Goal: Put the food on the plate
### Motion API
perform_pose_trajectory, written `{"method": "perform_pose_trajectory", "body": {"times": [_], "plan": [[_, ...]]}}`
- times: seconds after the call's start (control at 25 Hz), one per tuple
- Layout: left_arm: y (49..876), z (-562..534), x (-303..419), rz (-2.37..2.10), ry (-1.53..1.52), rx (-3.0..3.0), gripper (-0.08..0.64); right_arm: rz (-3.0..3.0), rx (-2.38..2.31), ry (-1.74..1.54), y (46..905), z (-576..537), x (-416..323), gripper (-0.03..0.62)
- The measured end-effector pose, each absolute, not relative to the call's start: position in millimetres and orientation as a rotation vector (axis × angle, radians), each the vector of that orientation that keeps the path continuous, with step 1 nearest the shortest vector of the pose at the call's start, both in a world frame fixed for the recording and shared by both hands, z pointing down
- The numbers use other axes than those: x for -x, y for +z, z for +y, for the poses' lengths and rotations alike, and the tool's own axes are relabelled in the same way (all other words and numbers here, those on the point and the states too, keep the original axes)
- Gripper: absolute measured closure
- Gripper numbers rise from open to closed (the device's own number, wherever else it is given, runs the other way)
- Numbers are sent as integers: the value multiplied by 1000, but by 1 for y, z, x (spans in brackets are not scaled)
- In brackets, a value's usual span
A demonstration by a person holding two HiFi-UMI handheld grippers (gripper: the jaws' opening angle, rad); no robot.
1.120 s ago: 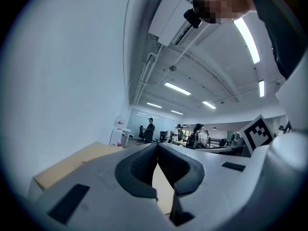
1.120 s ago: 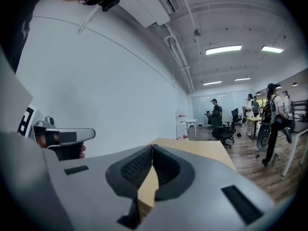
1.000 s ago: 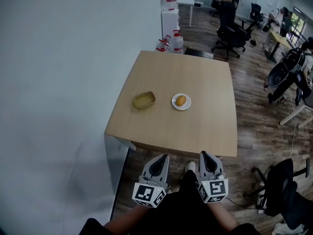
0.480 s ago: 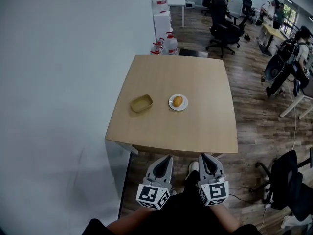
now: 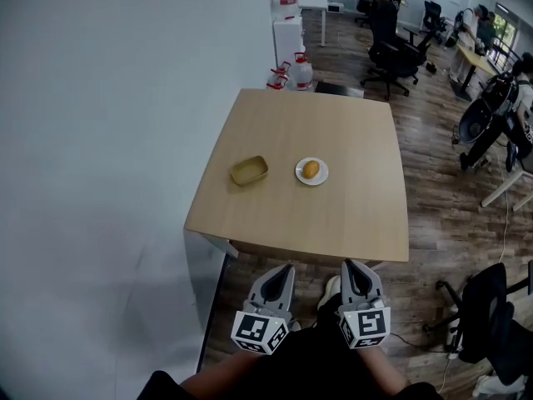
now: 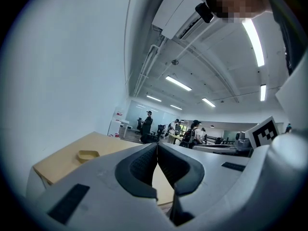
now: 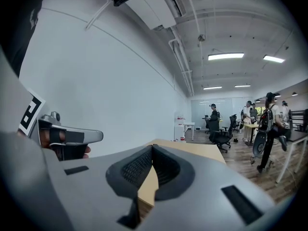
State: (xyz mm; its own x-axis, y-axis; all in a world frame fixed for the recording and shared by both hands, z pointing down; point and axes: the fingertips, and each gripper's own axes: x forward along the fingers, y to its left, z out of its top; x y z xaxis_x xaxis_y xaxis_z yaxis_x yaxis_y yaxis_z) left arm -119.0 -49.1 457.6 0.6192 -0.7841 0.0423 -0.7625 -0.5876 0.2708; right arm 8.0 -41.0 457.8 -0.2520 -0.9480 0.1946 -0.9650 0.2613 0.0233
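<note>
Not much has changed over the last second, honestly. The head view has only wobbled a little, and the person is standing just as far back from the bench (image 5: 333, 123) as before.

Going left to right on the bench: the small yellow tray (image 5: 249, 171) sits empty near the left side. Just right of it, clearly apart from it, is the white plate (image 5: 323, 175) with the food (image 5: 311, 170) already on it, a small orange-brown lump roughly in the middle. Neither has shifted in any of the frames. Off to the right there's just wood floor, office chairs (image 5: 398, 57) and a few people in the background.

Down at the bottom edge, both tools are held close to the person's body, well short of the bench. The left gripper (image 5: 285, 268) has its jaws pressed together with nothing between them; its own view only shows the bench past the tips. The right gripper (image 5: 348, 264) is the same deal, closed up and empty.

So the food hasn't moved off the plate and nobody is reaching for anything. The task looks done at this point, and this is probably just the person standing idle after the placement.
</note>
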Motion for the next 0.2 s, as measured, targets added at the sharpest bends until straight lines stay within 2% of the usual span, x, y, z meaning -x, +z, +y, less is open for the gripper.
{"method": "perform_pose_trajectory", "body": {"times": [0.2], "plan": [[460, -42, 120, -1287, -116, -2574, 545, -2358, -1794, 144, 460, -37, -10, 532]]}}
